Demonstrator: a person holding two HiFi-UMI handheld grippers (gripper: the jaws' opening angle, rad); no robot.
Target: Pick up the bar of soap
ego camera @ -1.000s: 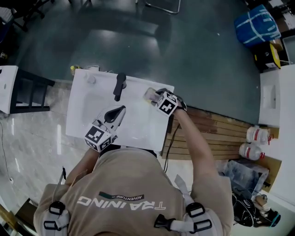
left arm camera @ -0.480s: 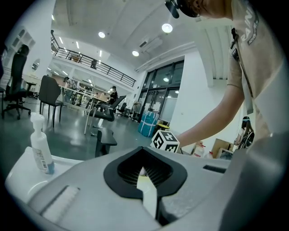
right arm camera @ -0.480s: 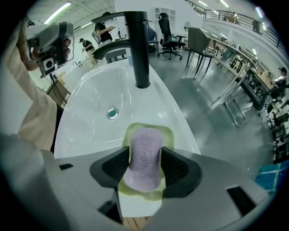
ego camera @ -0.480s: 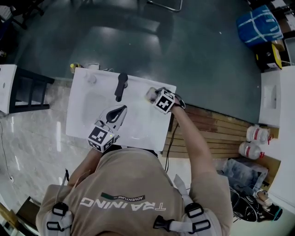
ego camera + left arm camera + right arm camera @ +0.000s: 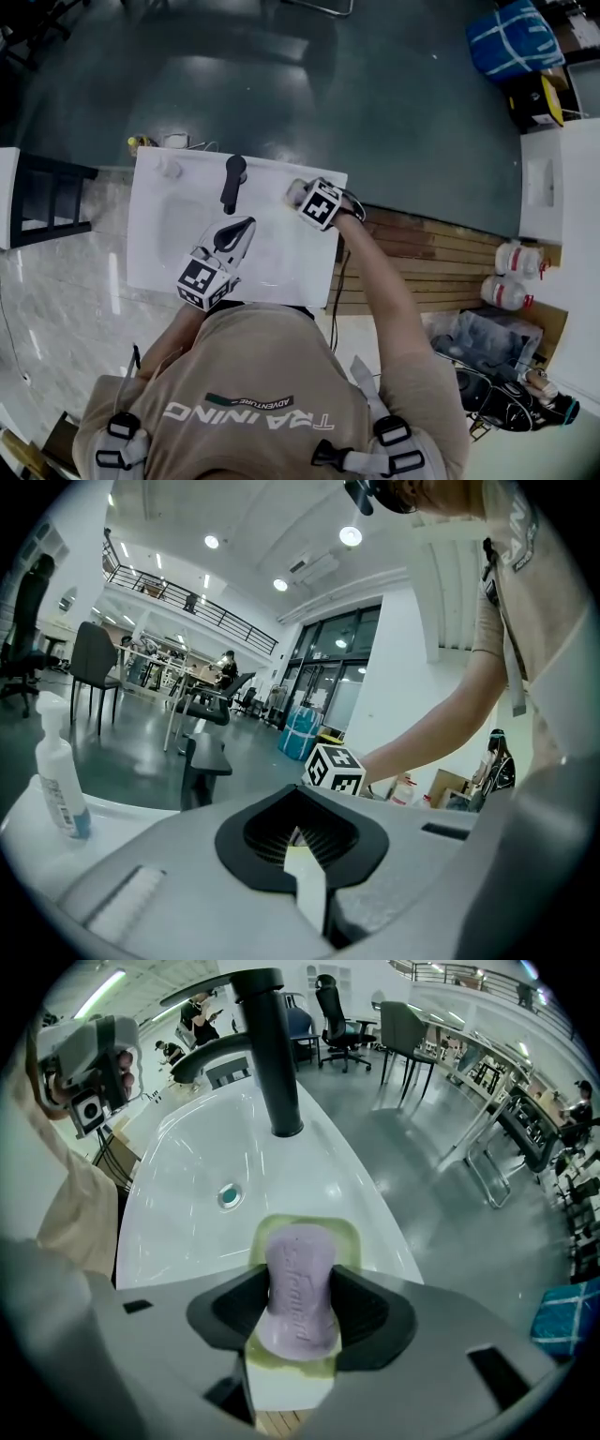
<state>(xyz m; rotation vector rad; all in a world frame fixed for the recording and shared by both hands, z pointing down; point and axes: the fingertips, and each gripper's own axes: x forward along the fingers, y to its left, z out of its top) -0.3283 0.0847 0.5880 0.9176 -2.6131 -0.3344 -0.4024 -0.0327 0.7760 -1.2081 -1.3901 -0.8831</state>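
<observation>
Your right hand-held gripper [image 5: 300, 1305] is clenched on the bar of soap [image 5: 300, 1279]. Both dark pads press against the long sides of the purple bar, which stands between the jaws with its embossed face turned up toward the camera. Directly under the jaws sits a pale green soap dish [image 5: 349, 1237], its rim showing beyond the bar's far end and again below the near end. You cannot tell from here whether the bar has cleared the dish or rests in it.

Ahead of that hand-held gripper the white sink [image 5: 187, 1176] opens out, with the drain [image 5: 230, 1195] ahead and to the left of the jaws. The black faucet [image 5: 272, 1054] stands upright farther ahead.

In the head view the right hand-held gripper [image 5: 298, 193] is at the sink's far right corner. Your left hand-held gripper [image 5: 234, 238] hovers over the basin, well apart from it.

Your left hand-held gripper [image 5: 305, 850] has its jaws drawn together with nothing between them. A clear spray bottle [image 5: 61, 785] stands off to its left.
</observation>
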